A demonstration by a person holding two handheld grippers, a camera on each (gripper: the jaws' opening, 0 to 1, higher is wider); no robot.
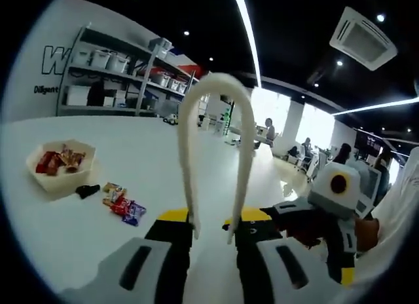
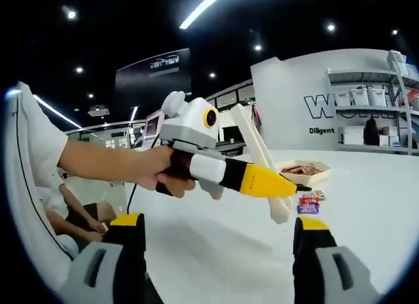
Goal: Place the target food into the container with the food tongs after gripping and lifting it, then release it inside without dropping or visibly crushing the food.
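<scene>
Lower left of the left gripper view: wrapped snacks beside container on tabletop; left tongs clamped on cream food tongs, right tongs apart, empty; approach step, lowering next.

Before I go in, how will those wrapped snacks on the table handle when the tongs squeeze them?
The wrapped snacks look small and flat, so probably light. Their glossy wrappers may slip between the smooth tongs. They lie bunched together, so nudging one likely shifts its neighbours.

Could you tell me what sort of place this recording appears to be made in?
Probably an open-plan office or showroom used as a demo space: storage shelving with bins against a lettered wall, ceiling light strips, and people seated at desks beyond the large white table.
</scene>
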